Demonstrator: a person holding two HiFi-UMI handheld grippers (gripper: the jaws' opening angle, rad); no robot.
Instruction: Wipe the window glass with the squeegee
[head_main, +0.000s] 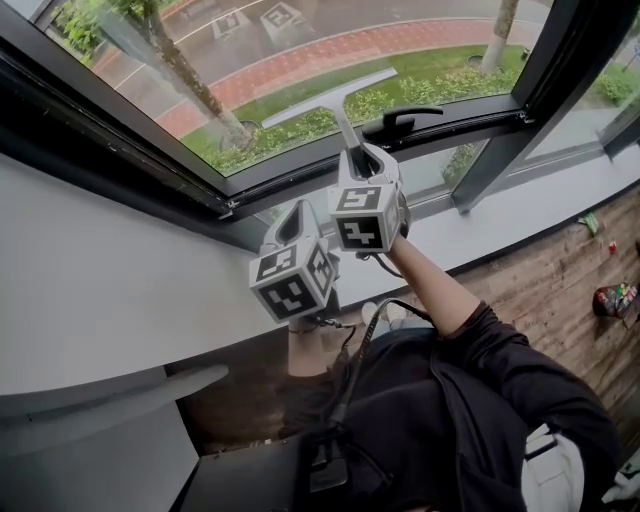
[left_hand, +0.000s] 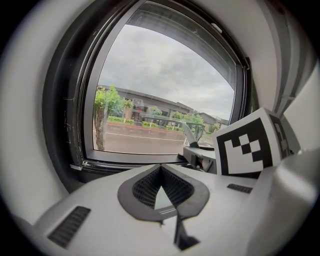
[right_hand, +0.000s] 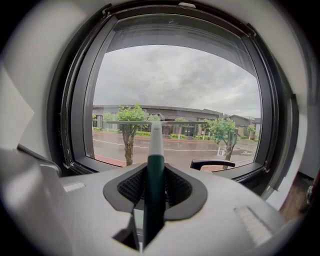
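The right hand-held gripper (right_hand: 155, 185) is clamped on the squeegee (head_main: 331, 96), its blade at the glass (head_main: 420, 35) just above the window handle (head_main: 405, 120). The left hand-held gripper (left_hand: 161, 189) is closed and empty. Wiping seems underway; the next stroke needs steady, flat pressure.

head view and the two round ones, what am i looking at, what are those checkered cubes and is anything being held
There is no robot: a person holds a two-jaw tool, a gripper, in each hand. The cubes are part of those grippers. The head view comes from a camera on the person's head, looking down. Each gripper view comes from a camera riding on that gripper, looking along its jaws at the window glass. The right gripper is shut on the green handle of a squeegee, whose blade is up by the glass near the black window handle. The left gripper is shut and holds nothing.
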